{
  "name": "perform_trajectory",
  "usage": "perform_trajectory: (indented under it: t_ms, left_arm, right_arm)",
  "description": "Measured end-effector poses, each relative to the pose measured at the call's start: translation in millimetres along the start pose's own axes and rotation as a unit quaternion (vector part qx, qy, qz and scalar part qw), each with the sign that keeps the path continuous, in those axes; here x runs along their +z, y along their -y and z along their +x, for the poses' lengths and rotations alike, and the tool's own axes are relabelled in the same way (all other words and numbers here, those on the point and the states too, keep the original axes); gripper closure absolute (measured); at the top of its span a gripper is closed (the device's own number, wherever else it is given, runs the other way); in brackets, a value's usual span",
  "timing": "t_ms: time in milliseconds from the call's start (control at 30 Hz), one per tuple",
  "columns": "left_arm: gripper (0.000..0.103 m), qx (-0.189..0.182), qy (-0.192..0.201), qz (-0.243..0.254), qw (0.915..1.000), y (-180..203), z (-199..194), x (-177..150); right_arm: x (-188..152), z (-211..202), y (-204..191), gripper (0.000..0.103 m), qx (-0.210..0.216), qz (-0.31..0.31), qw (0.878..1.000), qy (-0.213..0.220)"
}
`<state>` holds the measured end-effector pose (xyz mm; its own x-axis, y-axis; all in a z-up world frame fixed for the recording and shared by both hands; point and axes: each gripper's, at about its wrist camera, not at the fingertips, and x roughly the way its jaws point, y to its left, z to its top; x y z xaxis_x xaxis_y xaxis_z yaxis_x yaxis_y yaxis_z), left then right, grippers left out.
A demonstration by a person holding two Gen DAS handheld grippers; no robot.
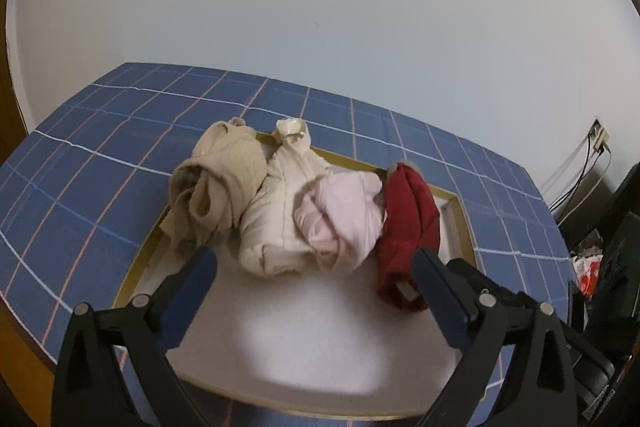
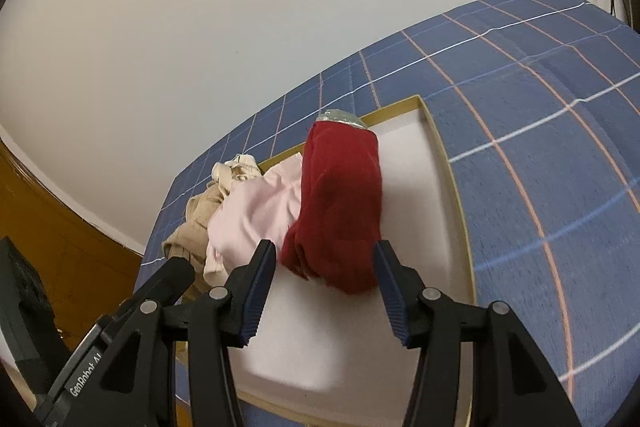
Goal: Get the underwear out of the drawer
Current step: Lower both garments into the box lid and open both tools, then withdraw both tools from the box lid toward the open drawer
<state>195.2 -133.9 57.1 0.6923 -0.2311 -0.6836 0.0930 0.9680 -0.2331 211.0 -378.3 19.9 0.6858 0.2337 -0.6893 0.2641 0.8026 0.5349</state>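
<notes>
Four bundled underwear pieces, beige (image 1: 214, 191), cream (image 1: 276, 223), pink (image 1: 340, 219) and red (image 2: 340, 211), lie in a row along the far edge of a white tray (image 1: 304, 331) on a blue checked cloth (image 1: 80, 163); left gripper (image 1: 316, 259) spread wide, empty; right gripper (image 2: 324, 259) spread, empty, just before the red piece.

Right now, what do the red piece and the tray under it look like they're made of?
Red underwear: soft matte knit fabric, probably cotton; it creases and has fuzzy edges. Tray: smooth matte white floor with a gold-toned rim, likely coated card or plastic; cannot tell which.

Plain white wall (image 1: 320, 7), blue checked tablecloth (image 1: 80, 179)
</notes>
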Motion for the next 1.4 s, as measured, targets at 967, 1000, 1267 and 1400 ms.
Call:
perform_trajectory:
  t_ms: [967,1000,1267,1400]
  left_arm:
    - [0.002,0.048,0.041,0.113,0.9916,-24.0,-68.5,-91.7]
    - [0.002,0.047,0.042,0.113,0.9915,-24.5,-70.4,-94.4]
    - [0.002,0.040,0.042,0.125,0.9905,-27.8,-81.8,-117.8]
    - [0.002,0.043,0.042,0.127,0.9901,-32.0,-84.8,-128.8]
  right_arm:
    - [-95.1,-74.3,9.2,0.031,-0.061,-0.058,0.993,0.082]
    - [-97.0,-75.7,8.1,0.031,-0.061,-0.060,0.993,0.083]
    - [-119.2,-91.5,1.3,0.031,-0.059,-0.081,0.991,0.086]
    - [-129.6,-96.0,-1.8,0.031,-0.054,-0.095,0.991,0.084]
